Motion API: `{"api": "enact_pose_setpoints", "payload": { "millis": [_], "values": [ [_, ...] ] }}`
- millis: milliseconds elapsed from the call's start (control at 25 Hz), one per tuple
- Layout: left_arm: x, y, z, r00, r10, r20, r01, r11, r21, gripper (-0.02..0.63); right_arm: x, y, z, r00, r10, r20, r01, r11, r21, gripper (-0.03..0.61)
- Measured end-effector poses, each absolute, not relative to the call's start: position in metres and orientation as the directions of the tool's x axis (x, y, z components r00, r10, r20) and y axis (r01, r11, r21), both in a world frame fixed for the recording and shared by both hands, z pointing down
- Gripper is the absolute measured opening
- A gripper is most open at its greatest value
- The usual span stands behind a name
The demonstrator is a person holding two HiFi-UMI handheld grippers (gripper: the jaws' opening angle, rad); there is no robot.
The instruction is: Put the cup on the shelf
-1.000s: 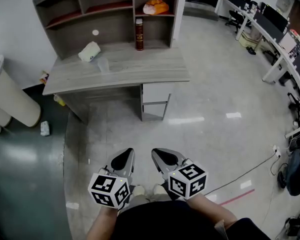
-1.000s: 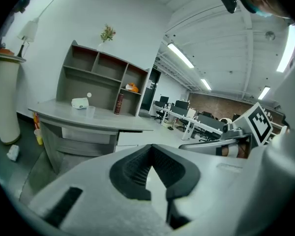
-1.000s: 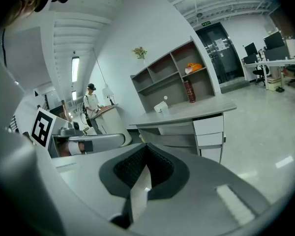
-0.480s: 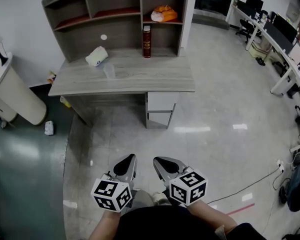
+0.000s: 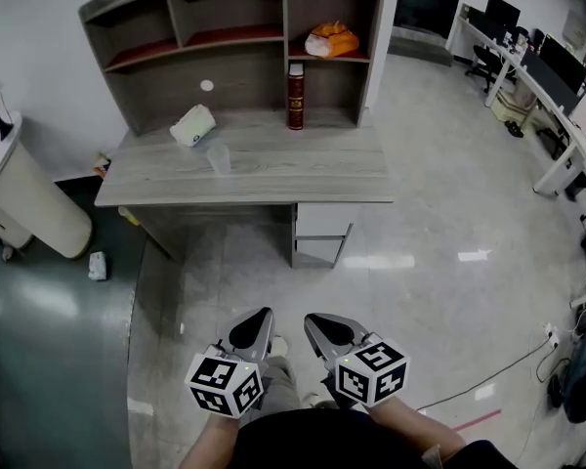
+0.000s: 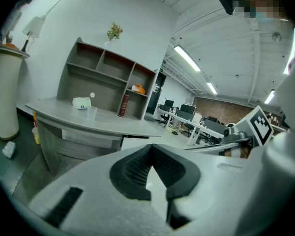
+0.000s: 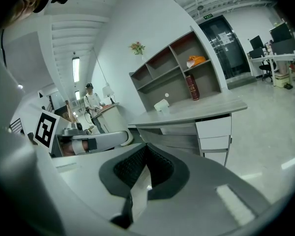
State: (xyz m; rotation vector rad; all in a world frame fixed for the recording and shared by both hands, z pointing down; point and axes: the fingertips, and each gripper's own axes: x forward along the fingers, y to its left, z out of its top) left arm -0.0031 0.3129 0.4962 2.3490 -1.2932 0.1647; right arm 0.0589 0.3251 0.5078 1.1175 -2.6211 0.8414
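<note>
A clear plastic cup (image 5: 219, 158) stands upright on the grey desk (image 5: 303, 179), just in front of a white paper roll (image 5: 192, 125) that lies on its side. The open shelf unit (image 5: 234, 37) rises from the back of the desk. Both grippers hang low over the floor, well short of the desk. My left gripper (image 5: 257, 326) and my right gripper (image 5: 324, 328) are both shut and hold nothing. The left gripper view shows the cup (image 6: 92, 113) far ahead beyond its closed jaw tips (image 6: 150, 149). The right gripper (image 7: 145, 151) also points toward the desk.
A dark red book (image 5: 295, 96) stands in the shelf's lower right bay, an orange bag (image 5: 332, 42) above it. A white bin (image 5: 24, 208) stands left of the desk. Office desks and chairs (image 5: 557, 76) are far right. A person (image 7: 92, 102) stands far off.
The desk and shelf have drawn nearer and lower in the head view as I walk toward them. Both grippers have moved forward together, still shut.
</note>
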Motion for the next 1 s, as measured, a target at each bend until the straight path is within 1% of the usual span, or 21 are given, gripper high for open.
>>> {"api": "enact_pose_setpoints", "payload": {
  "millis": [360,560,1000],
  "values": [
    [-0.04,0.237,0.505,0.561,-0.752,0.346,-0.824,-0.47,0.316,-0.003,0.019,0.245,0.504,-0.696,-0.614,0.372,-0.716,0.552,-0.427,0.0],
    [-0.067,0.194,0.506,0.546,-0.762,0.347,-0.834,-0.455,0.313,0.034,-0.005,0.202,0.504,-0.694,-0.612,0.378,-0.718,0.551,-0.426,0.0],
    [-0.115,0.113,0.518,0.509,-0.788,0.346,-0.857,-0.429,0.286,0.08,-0.04,0.122,0.507,-0.681,-0.616,0.396,-0.731,0.532,-0.428,0.0]
  ]
}}
